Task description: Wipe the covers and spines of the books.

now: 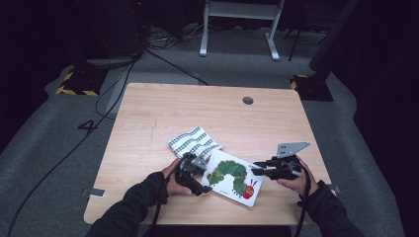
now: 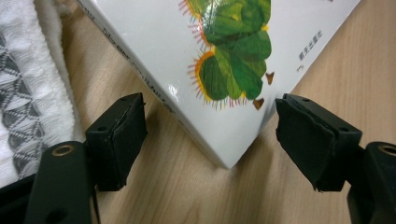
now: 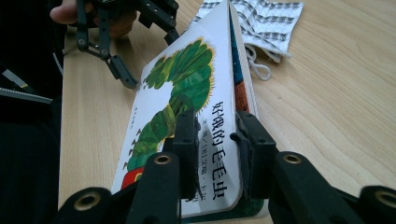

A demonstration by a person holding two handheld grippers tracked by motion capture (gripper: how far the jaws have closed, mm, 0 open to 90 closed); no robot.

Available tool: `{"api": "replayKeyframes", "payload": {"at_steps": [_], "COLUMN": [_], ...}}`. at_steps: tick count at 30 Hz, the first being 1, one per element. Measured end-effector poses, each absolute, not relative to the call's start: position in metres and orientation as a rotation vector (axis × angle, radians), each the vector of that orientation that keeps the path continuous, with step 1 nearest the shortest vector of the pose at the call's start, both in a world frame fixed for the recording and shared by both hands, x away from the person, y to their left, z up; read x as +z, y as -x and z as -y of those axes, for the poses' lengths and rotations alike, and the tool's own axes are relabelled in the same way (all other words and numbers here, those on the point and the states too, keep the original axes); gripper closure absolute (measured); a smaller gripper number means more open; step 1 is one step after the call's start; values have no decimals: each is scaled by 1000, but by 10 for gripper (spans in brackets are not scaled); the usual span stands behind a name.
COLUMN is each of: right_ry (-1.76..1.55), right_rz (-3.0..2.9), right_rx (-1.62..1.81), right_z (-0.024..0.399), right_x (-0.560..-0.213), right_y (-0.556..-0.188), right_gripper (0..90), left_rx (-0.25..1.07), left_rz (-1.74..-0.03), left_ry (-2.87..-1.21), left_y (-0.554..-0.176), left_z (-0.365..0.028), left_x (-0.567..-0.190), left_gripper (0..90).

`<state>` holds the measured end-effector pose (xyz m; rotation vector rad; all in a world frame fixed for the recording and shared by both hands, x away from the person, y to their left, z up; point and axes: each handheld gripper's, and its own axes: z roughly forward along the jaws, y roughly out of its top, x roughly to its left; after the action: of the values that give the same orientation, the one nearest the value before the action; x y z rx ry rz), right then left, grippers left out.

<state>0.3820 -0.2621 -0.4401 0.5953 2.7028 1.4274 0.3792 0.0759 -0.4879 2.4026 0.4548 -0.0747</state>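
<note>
the book (image 1: 232,180), white with a green caterpillar on its cover, is lying on the tabletop (image 1: 163,108) near the front edge, between the two hands. a folded patterned cloth (image 1: 193,140) is lying just behind it, touching or nearly touching its far left corner.

the right gripper (image 3: 215,140) is coming in from the book's right edge and is pinching the front cover (image 3: 187,93): one jaw is pressing on the printed face beside the title, the other is sitting behind the cover against the pages. in the right gripper view the cover is standing lifted away from the pages beneath it, which are showing blue and orange along the opened edge.

the left gripper (image 2: 210,135) is hovering at the book's near left corner with its jaws standing wide apart. the corner is pointing into the gap between them, but neither pad is touching it. the left hand (image 1: 173,182) is resting low on the tabletop beside the book.
</note>
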Motion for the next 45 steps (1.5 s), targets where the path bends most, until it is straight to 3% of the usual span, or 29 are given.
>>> {"api": "replayKeyframes", "payload": {"at_steps": [8,14,30,40,45], "right_ry": [-495,-462,-338,-363,-375], "right_rz": [-2693,-2680,-2562,-2514,-2490], "right_rx": [1394,1391,1378,1396,1389], "right_z": [252,250,252,263,270], "right_x": [-432,-430,-416,-411,-410], "right_y": [-376,-375,-360,-354,-351], "right_gripper": [727,730,773,725,644], "left_rx": [-99,-120,-98,-70,-56], "left_rz": [-478,-502,-439,-314,-250], "left_ry": [-2300,-2237,-2152,-2152,-2165], "left_y": [-390,-395,-394,-381,-376], "left_z": [-68,-73,-85,-84,-81], "left_x": [-481,-479,-470,-467,-466], "left_gripper": [252,308,558,675,736]}}
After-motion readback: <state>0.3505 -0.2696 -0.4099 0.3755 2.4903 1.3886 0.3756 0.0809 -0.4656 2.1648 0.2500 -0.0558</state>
